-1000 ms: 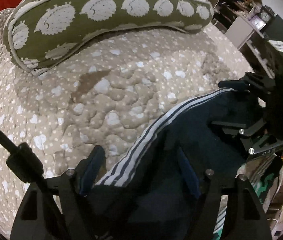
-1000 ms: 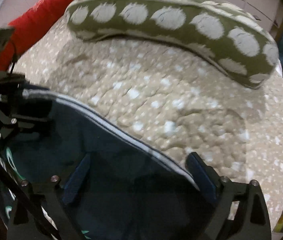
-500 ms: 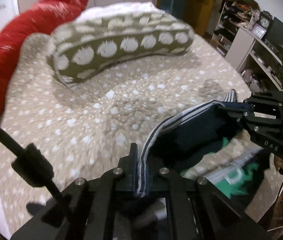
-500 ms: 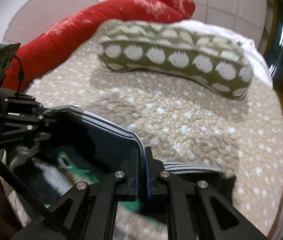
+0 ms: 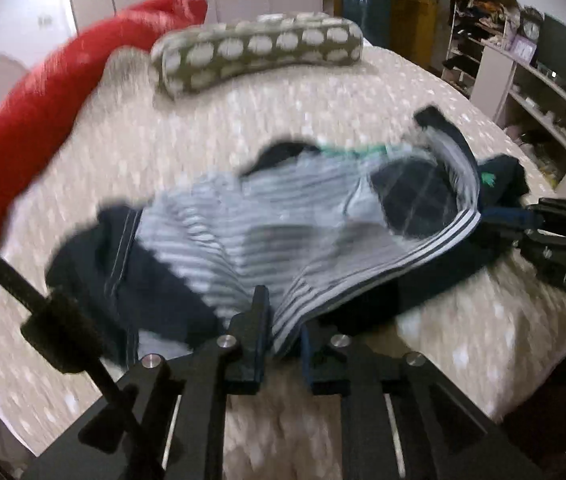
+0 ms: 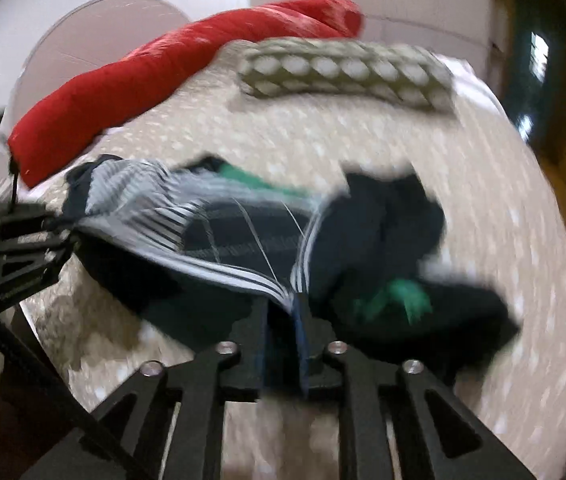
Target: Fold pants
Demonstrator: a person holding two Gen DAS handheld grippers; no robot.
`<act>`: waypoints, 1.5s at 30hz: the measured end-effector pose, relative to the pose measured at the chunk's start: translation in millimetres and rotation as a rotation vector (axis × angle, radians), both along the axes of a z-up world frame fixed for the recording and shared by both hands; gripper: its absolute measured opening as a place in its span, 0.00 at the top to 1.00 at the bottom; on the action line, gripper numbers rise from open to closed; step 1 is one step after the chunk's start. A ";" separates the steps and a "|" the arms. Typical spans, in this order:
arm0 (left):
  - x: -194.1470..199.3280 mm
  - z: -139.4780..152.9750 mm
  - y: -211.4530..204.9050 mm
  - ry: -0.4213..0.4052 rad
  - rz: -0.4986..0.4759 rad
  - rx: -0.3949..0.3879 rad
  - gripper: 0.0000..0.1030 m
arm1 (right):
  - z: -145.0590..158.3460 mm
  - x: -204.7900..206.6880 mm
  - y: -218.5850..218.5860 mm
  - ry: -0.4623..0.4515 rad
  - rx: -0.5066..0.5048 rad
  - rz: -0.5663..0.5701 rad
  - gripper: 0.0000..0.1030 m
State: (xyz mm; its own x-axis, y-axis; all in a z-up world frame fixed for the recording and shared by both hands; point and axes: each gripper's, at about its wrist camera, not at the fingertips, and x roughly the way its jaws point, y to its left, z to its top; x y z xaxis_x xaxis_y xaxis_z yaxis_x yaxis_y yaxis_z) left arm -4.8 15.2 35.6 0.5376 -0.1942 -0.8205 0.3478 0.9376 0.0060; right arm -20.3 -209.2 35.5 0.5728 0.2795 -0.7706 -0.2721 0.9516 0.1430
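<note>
The pants [image 5: 363,264] are dark navy with white side stripes, a striped lining and green lettering. They hang bunched and stretched between both grippers above the bed. My left gripper [image 5: 283,320] is shut on the striped waistband edge. My right gripper [image 6: 283,312] is shut on the other end of the waistband [image 6: 243,276]. The right gripper also shows at the right in the left wrist view [image 5: 539,220], and the left gripper at the left in the right wrist view [image 6: 43,236]. Both views are motion-blurred.
A beige dotted quilt [image 5: 243,128] covers the bed. An olive bolster with white dots [image 5: 259,52] lies at the far side, a red pillow [image 5: 35,112] along the left. Shelves [image 5: 531,80] stand to the right of the bed.
Both grippers closed on the waistband, then pulled back and up. The pants lifted and spread between them, showing the lining, and more of the bed and room came into view.
</note>
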 end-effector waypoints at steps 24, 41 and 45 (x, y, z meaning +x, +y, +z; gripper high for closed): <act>40.5 -8.6 56.6 -0.048 0.293 0.059 0.57 | 10.7 49.5 5.2 -0.034 -0.186 -0.312 0.95; 41.9 -16.9 54.0 -0.077 0.302 0.071 0.51 | 44.0 -53.9 -125.4 -0.175 0.241 -0.612 0.62; 42.0 -14.3 56.2 -0.056 0.299 0.049 0.51 | 26.7 -41.4 -118.4 -0.143 0.328 -0.607 0.37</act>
